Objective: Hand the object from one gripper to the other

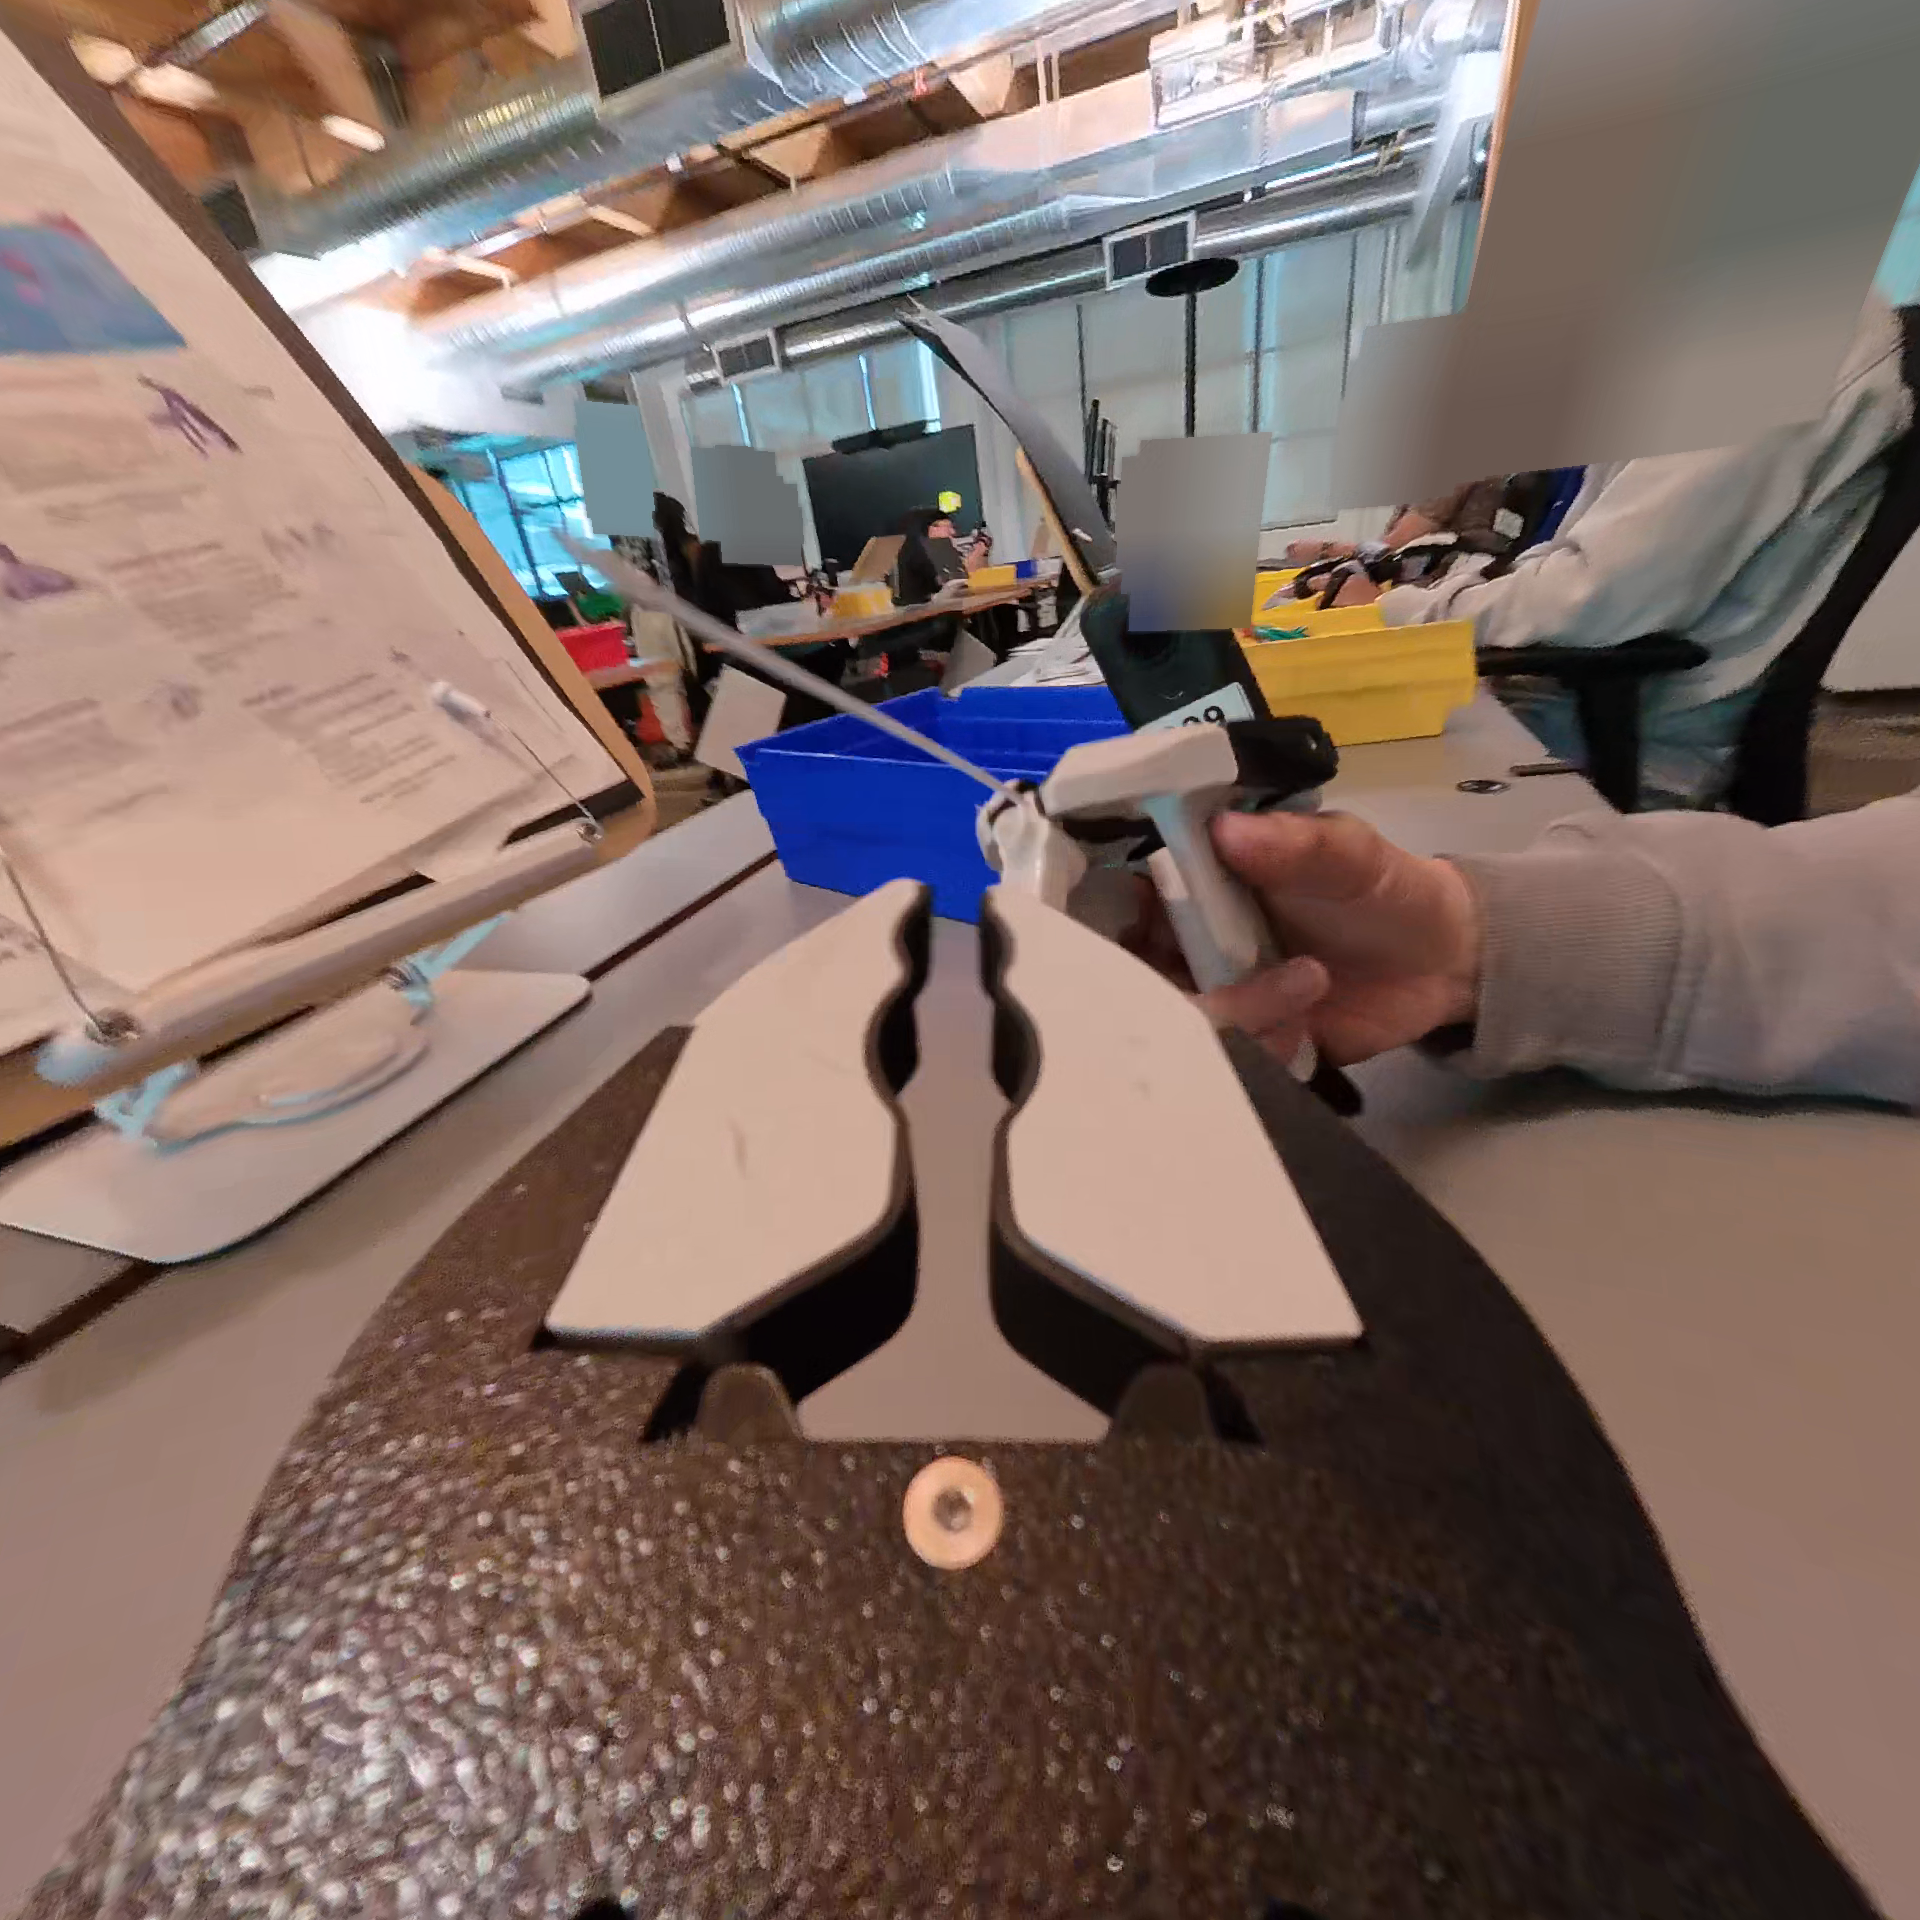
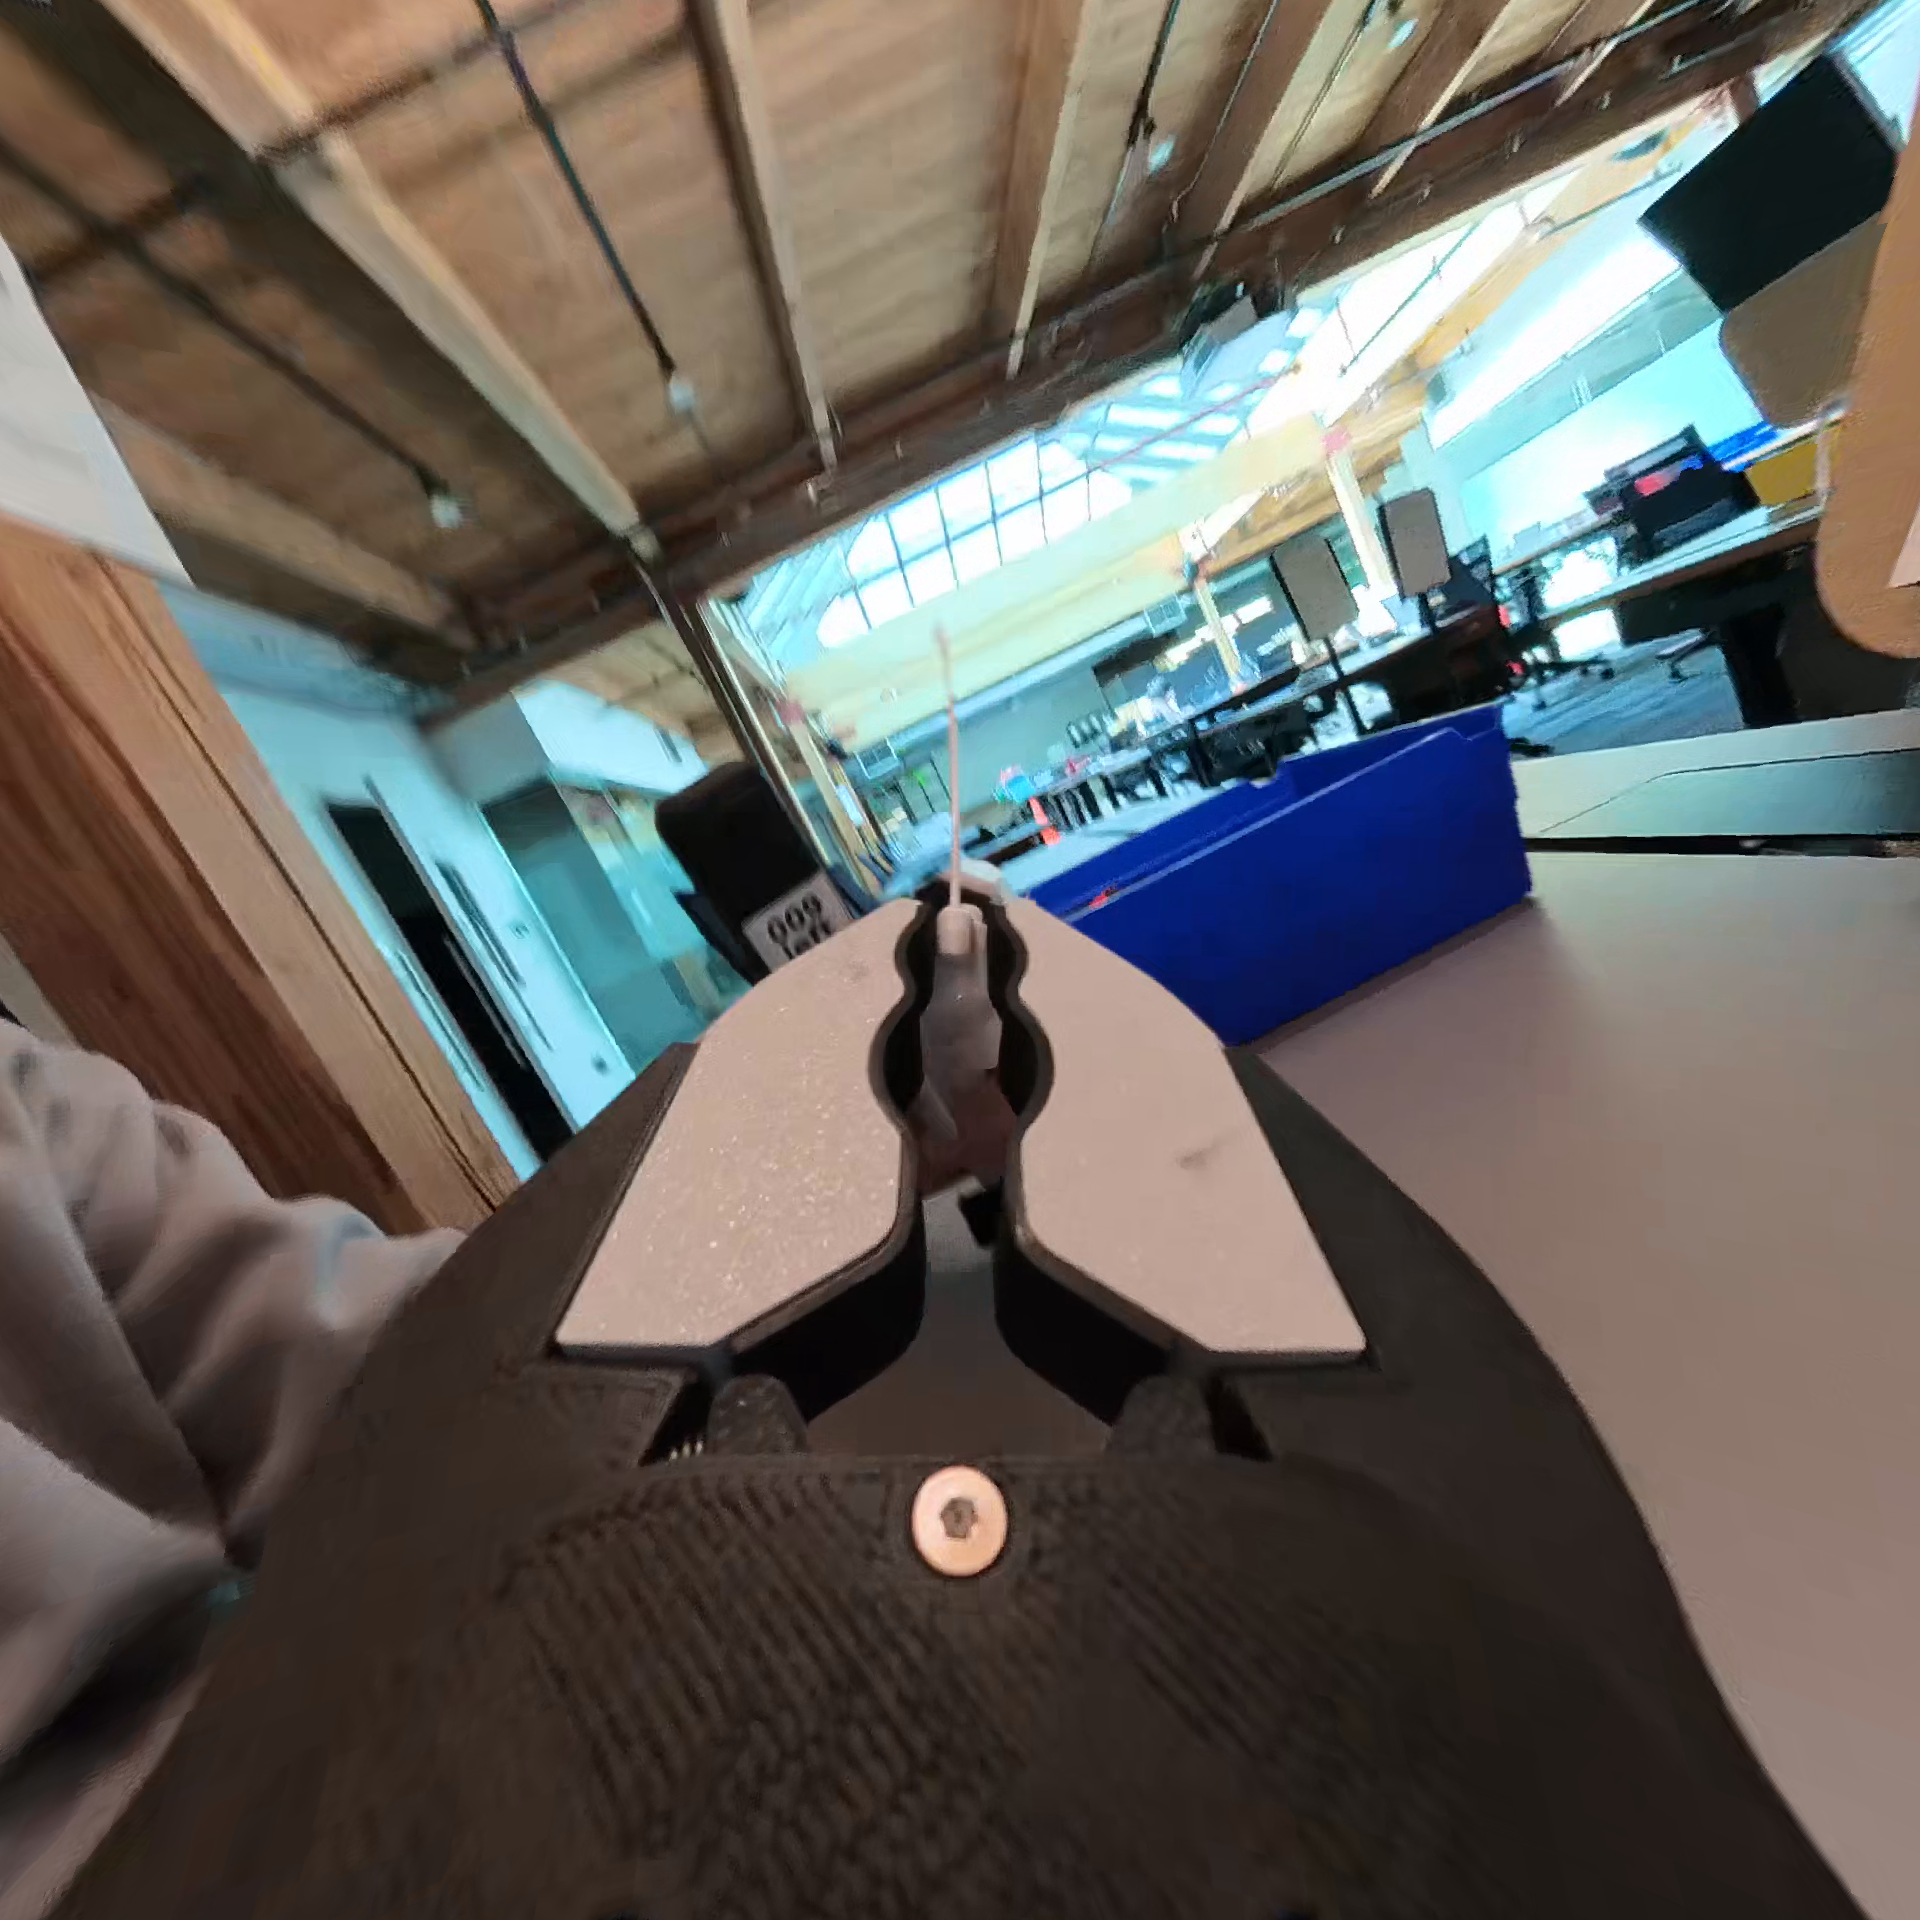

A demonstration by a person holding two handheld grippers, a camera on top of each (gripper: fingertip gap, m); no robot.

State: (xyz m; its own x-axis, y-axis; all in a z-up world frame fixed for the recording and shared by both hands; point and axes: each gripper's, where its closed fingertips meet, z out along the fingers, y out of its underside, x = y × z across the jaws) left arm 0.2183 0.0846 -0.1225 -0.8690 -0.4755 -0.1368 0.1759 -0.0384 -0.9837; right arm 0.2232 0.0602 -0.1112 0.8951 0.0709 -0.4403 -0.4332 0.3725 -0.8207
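A thin white cable tie (image 1: 790, 675) is clamped between the fingertips of my right gripper (image 1: 1023, 821), which a hand holds at the right of the left wrist view. The tie slants up and to the left over the blue bin. In the right wrist view my right gripper (image 2: 961, 920) is shut on the tie's thick end, and its thin tail (image 2: 948, 769) rises straight up. My left gripper (image 1: 956, 909) sits just below and in front of the right one's tips. Its fingers are nearly together, and only table and bin show between them. Its black body (image 2: 748, 862) shows behind the right fingers.
A blue bin (image 1: 862, 800) stands on the grey table (image 1: 1558, 1299) beyond both grippers; it also shows in the right wrist view (image 2: 1299, 904). A document stand with papers (image 1: 208, 623) is at the left. A yellow bin (image 1: 1361, 665) and a seated person's sleeve (image 1: 1662, 582) are at the far right. The tips of both grippers are at nearly the same place.
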